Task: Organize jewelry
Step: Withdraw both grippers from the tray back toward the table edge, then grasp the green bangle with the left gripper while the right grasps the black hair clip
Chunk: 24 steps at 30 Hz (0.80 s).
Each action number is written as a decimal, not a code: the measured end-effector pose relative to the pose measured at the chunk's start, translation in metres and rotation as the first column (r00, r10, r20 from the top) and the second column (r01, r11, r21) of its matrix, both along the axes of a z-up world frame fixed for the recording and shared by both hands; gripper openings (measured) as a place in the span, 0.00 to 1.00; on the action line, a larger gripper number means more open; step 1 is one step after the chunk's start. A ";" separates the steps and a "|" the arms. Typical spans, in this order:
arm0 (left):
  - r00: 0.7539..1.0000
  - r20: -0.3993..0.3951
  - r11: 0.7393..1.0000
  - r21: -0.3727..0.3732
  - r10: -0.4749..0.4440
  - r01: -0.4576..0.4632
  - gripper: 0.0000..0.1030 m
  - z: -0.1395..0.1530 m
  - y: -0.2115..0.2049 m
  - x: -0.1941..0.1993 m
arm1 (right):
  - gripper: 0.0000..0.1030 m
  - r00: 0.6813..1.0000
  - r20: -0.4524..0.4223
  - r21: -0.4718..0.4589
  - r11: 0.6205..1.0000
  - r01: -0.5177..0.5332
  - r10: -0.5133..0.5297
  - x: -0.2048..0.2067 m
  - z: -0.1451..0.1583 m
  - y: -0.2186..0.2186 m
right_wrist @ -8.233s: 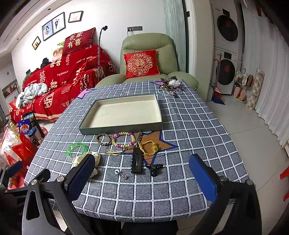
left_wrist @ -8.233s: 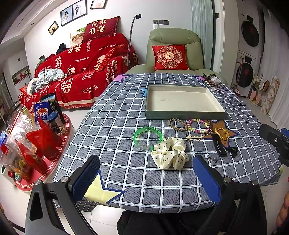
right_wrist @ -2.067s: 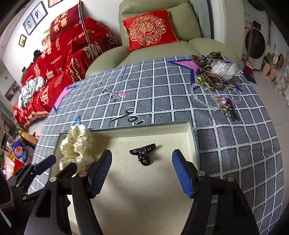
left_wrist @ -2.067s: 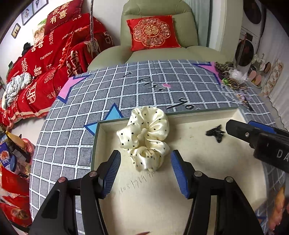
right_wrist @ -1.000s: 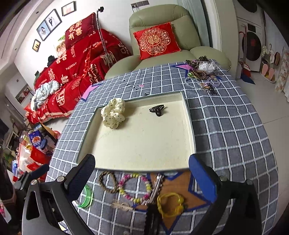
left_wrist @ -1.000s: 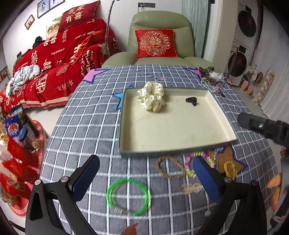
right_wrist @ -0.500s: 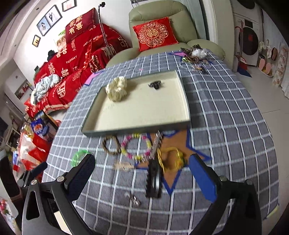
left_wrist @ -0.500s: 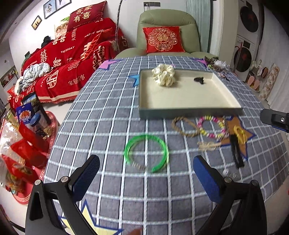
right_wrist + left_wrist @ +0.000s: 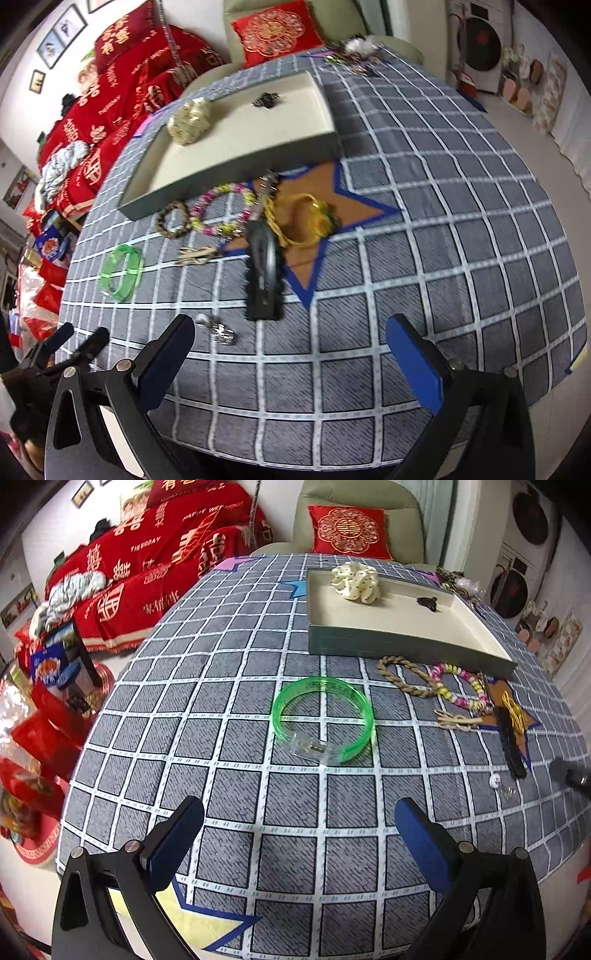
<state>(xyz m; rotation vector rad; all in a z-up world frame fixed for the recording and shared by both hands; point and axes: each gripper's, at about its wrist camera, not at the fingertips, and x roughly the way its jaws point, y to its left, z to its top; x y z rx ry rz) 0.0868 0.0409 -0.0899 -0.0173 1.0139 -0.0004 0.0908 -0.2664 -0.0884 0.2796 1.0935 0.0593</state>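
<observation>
My left claw (image 9: 299, 834) is spread wide and holds nothing; just ahead of it lies the green bangle (image 9: 322, 719) on the table (image 9: 221, 709). My right claw (image 9: 290, 350) gapes equally wide, empty, with the black hair clip (image 9: 263, 269) straight ahead and small earrings (image 9: 218, 328) by its left finger. Farther out sits the tray (image 9: 406, 650), holding the cream scrunchie (image 9: 355, 582) and a small black claw clip (image 9: 427, 602), apart from each other. Half a second ago both claws were higher and farther back; the bangle and hair clip now sit nearer.
</observation>
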 end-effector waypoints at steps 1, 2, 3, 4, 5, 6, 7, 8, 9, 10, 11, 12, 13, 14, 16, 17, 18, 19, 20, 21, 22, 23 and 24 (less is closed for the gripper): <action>1.000 -0.005 1.000 -0.014 0.005 -0.005 1.00 0.000 0.002 0.003 | 1.00 1.000 -0.004 -0.001 1.000 0.008 -0.008 0.000 -0.002 -0.002; 1.000 -0.008 1.000 -0.026 0.009 -0.010 1.00 -0.001 0.004 0.006 | 1.00 1.000 -0.008 -0.005 1.000 0.014 -0.014 0.001 -0.004 -0.002; 1.000 -0.012 0.999 -0.038 0.012 -0.013 1.00 -0.001 0.005 0.010 | 1.00 1.000 -0.014 -0.010 1.000 0.023 -0.023 0.002 -0.007 -0.004; 1.000 -0.014 0.999 -0.043 0.014 -0.015 1.00 -0.002 0.006 0.014 | 1.00 0.999 -0.016 -0.012 1.000 0.027 -0.028 0.002 -0.008 -0.003; 1.000 -0.015 0.999 -0.044 0.015 -0.016 1.00 -0.002 0.006 0.016 | 1.00 0.999 -0.019 -0.013 0.999 0.031 -0.031 0.003 -0.010 -0.003; 1.000 -0.016 0.999 -0.044 0.016 -0.016 1.00 -0.002 0.006 0.020 | 1.00 0.999 -0.021 -0.013 0.999 0.035 -0.035 0.005 -0.011 -0.003; 1.000 -0.016 0.999 -0.041 0.014 -0.015 1.00 -0.002 0.005 0.024 | 1.00 0.999 -0.021 -0.013 0.999 0.038 -0.039 0.005 -0.012 -0.003; 1.000 -0.014 0.999 -0.039 0.012 -0.012 1.00 -0.002 0.004 0.025 | 1.00 0.999 -0.022 -0.016 0.999 0.043 -0.044 0.006 -0.012 -0.004; 1.000 -0.010 0.999 -0.037 0.009 -0.010 1.00 -0.001 0.004 0.027 | 1.00 0.999 -0.021 -0.020 0.999 0.048 -0.049 0.006 -0.013 -0.004; 1.000 -0.005 0.999 -0.034 0.006 -0.007 1.00 0.000 0.003 0.029 | 1.00 0.998 -0.020 -0.022 0.998 0.052 -0.052 0.007 -0.013 -0.005; 1.000 0.000 0.999 -0.033 0.001 -0.001 1.00 0.000 0.001 0.032 | 1.00 0.998 -0.019 -0.021 0.998 0.053 -0.053 0.009 -0.013 -0.005; 1.000 0.002 0.999 -0.034 -0.003 0.003 1.00 0.000 0.001 0.034 | 1.00 0.998 -0.019 -0.021 0.998 0.053 -0.053 0.010 -0.013 -0.006; 1.000 0.002 0.999 -0.034 -0.006 0.006 1.00 0.000 0.001 0.037 | 1.00 0.998 -0.021 -0.025 0.998 0.051 -0.052 0.012 -0.013 -0.005; 1.000 0.000 0.999 -0.031 -0.006 0.006 1.00 -0.001 0.001 0.040 | 1.00 0.999 -0.021 -0.031 0.998 0.047 -0.048 0.014 -0.014 -0.004; 1.000 -0.010 1.000 -0.030 -0.007 0.007 1.00 -0.004 0.000 0.048 | 1.00 0.999 -0.021 -0.041 0.998 0.041 -0.042 0.019 -0.014 -0.001; 1.000 -0.014 0.999 -0.032 -0.009 0.008 1.00 -0.005 0.000 0.050 | 1.00 0.999 -0.024 -0.045 0.998 0.036 -0.038 0.021 -0.016 0.001; 1.000 -0.019 0.999 -0.036 -0.011 0.010 1.00 -0.006 -0.001 0.054 | 1.00 0.999 -0.028 -0.047 0.998 0.032 -0.033 0.025 -0.017 0.003; 1.000 -0.021 0.999 -0.038 -0.013 0.012 1.00 -0.007 -0.001 0.057 | 1.00 0.999 -0.029 -0.048 0.998 0.030 -0.031 0.026 -0.017 0.005; 1.000 -0.021 0.999 -0.037 -0.015 0.014 1.00 -0.008 -0.002 0.058 | 1.00 0.999 -0.029 -0.054 0.998 0.027 -0.029 0.029 -0.018 0.007; 1.000 -0.020 0.999 -0.033 -0.018 0.017 1.00 -0.008 -0.002 0.060 | 1.00 0.999 -0.030 -0.061 0.998 0.025 -0.027 0.032 -0.019 0.010; 1.000 -0.018 0.999 -0.027 -0.022 0.022 1.00 -0.009 -0.003 0.063 | 0.99 0.999 -0.031 -0.067 0.997 0.023 -0.025 0.034 -0.020 0.012; 1.000 -0.016 0.999 -0.020 -0.026 0.026 1.00 -0.009 -0.004 0.065 | 0.97 0.999 -0.032 -0.069 0.997 0.018 -0.020 0.037 -0.020 0.015; 0.999 -0.016 1.000 -0.014 -0.028 0.027 1.00 -0.009 -0.004 0.065 | 0.96 0.999 -0.033 -0.070 0.997 0.013 -0.015 0.038 -0.021 0.017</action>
